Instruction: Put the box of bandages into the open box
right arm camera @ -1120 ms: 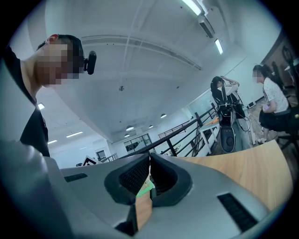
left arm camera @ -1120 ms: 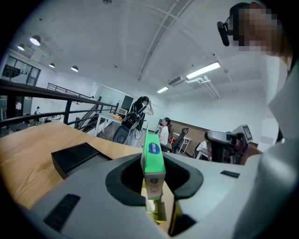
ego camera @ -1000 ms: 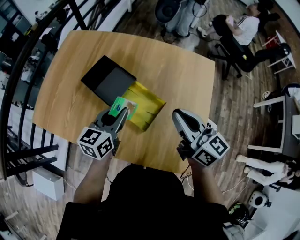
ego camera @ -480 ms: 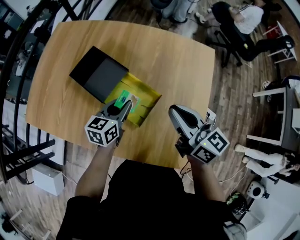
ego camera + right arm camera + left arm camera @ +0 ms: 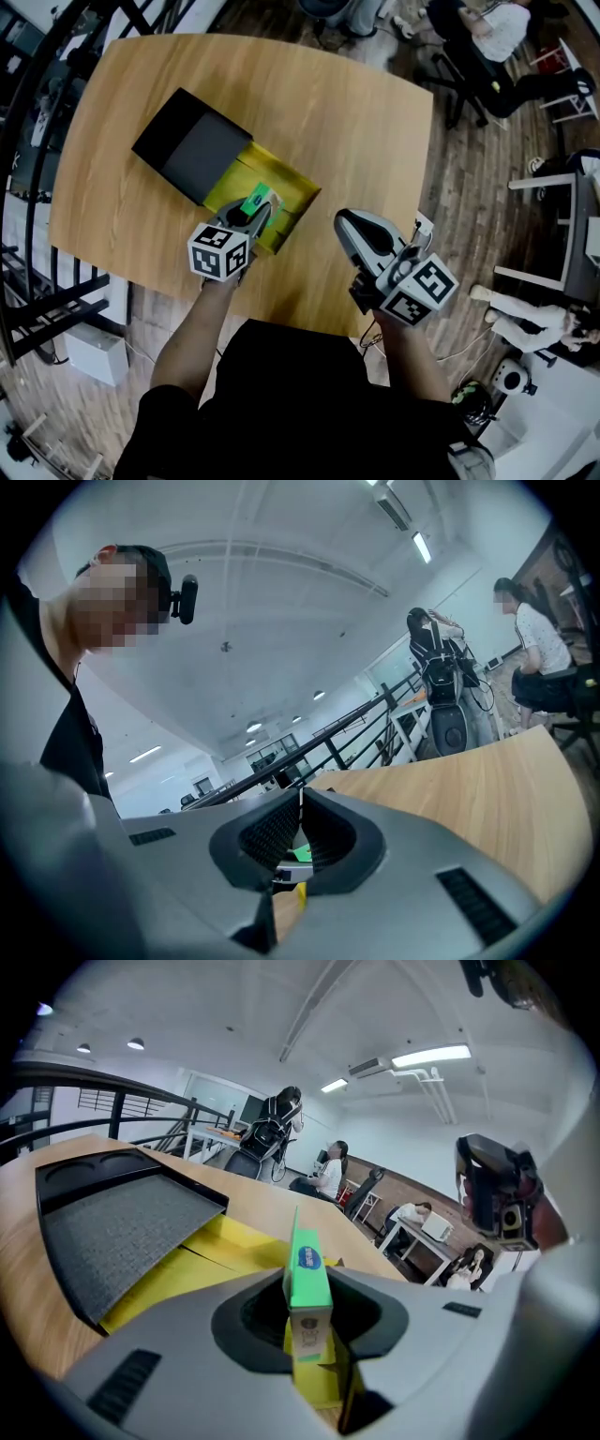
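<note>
The bandage box (image 5: 260, 199) is thin and green, with a blue oval on its face. My left gripper (image 5: 253, 213) is shut on it and holds it on edge over the near end of the open yellow box (image 5: 286, 180). In the left gripper view the bandage box (image 5: 306, 1270) stands upright between the jaws, with the yellow box (image 5: 184, 1265) below and ahead of it. A black lid (image 5: 190, 146) covers the yellow box's far left part. My right gripper (image 5: 346, 226) is off to the right over the bare table, shut and holding nothing (image 5: 299, 810).
The round-cornered wooden table (image 5: 328, 122) ends just below the grippers. A dark railing (image 5: 37, 84) runs along the left. People sit on chairs (image 5: 487, 47) at the upper right, and a white table (image 5: 572, 216) stands at the right edge.
My left gripper has carried the bandage box right and forward, from the yellow box's left rim to over its near end. The right gripper has barely moved.
</note>
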Available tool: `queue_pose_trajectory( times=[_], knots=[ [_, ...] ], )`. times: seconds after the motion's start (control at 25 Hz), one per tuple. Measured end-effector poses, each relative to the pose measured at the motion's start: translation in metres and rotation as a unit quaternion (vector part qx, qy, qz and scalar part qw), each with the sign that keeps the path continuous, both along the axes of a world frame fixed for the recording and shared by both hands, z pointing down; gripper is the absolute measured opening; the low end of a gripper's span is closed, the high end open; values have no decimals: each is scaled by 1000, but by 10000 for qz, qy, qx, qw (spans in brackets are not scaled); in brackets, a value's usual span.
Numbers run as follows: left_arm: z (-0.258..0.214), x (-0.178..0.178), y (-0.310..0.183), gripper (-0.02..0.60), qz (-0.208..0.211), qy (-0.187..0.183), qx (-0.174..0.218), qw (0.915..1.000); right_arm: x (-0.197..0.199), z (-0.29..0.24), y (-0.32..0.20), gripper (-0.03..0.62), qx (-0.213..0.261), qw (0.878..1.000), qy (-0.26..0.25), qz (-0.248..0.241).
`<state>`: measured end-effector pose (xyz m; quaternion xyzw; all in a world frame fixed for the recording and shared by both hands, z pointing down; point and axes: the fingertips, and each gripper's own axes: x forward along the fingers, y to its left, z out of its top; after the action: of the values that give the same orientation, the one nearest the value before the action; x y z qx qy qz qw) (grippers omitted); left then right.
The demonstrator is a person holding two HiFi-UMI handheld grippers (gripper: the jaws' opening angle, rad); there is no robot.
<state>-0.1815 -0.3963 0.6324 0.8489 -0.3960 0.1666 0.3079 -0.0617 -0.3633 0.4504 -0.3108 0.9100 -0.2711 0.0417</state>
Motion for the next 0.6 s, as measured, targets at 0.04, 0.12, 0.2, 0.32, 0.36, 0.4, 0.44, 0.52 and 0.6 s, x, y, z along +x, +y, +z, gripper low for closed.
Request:
queue_pose_trajectory(
  times=[0.04, 0.12, 0.2, 0.32, 0.36, 0.4, 0.44, 0.52, 0.6],
  knots=[
    [3, -1, 0, 97, 9, -19, -14, 10000, -1, 2, 0, 38, -16, 10000, 0, -5],
    [7, 0, -3, 98, 36, -67, -44, 10000, -1, 4, -2, 38, -40, 10000, -8, -16],
    [11, 2, -5, 98, 80, -126, -84, 9999, 1, 6, -3, 38, -63, 10000, -19, -29],
    [17, 1, -3, 98, 151, -234, -142, 9995, -2, 9, -1, 38, -92, 9999, -28, -46],
    [18, 0, -2, 98, 163, -263, -138, 9994, -2, 10, -1, 38, -100, 9999, -27, -53],
    [19, 0, -3, 100, 169, -298, -121, 9993, -2, 10, -1, 38, -107, 9999, -27, -59],
    [19, 0, -4, 100, 165, -349, -101, 9992, -1, 11, -2, 38, -115, 9999, -27, -63],
    [22, -1, -10, 102, 92, -533, -67, 9985, 1, 12, -5, 38, -135, 9999, -23, -72],
    [25, -10, -15, 123, -46, -777, -25, 9970, 2, 13, -7, 38, -142, 9999, -19, -91]
  ],
)
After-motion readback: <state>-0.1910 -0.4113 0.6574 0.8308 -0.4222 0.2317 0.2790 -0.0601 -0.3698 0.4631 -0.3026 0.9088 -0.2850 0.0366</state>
